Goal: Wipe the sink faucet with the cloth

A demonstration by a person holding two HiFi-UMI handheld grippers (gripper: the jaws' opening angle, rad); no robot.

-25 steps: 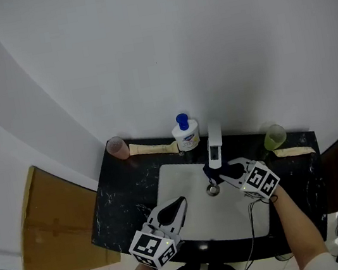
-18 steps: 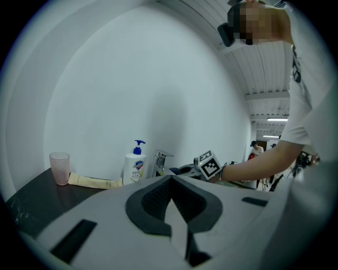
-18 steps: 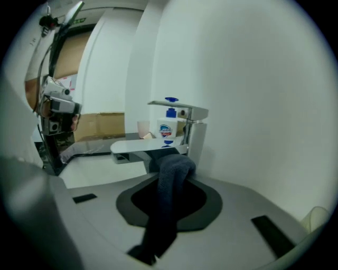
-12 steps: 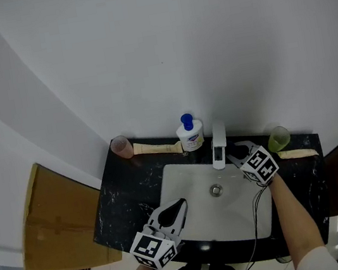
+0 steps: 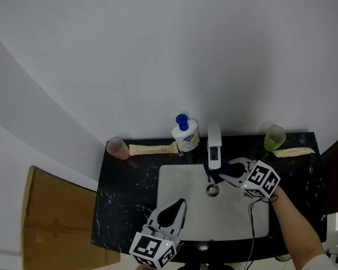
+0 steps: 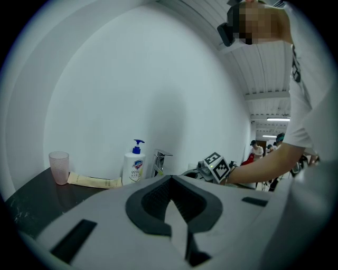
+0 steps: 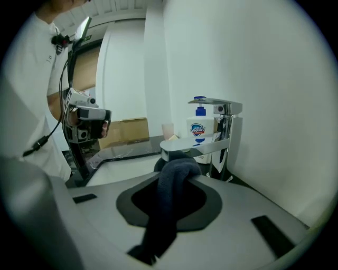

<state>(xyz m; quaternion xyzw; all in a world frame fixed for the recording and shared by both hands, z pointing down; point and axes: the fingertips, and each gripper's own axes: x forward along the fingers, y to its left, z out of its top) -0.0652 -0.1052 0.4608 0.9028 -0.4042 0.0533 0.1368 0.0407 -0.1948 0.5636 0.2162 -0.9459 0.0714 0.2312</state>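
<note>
Spanning the scene: black marbled worktop against a white wall.
- Brown cardboard panel, off the worktop's left edge.
- White sink, set in the worktop's middle, reaching toward its front edge.
- Left gripper, over the sink's front left corner; jaws together, nothing between them.
- Right gripper, over the sink's rear right part; jaws clamped on the cloth.
- Faucet, chrome, at the rear edge's middle, spout over the sink.
- Soap bottle, white with a blue pump, just left of the faucet.
- Cloth, dark blue, its bunched end touching the underside of the spout tip.
- Pink cup, rear left corner.
- Green cup, toward the rear right corner.
- Tan packet, flat along the rear edge between pink cup and soap bottle.
</note>
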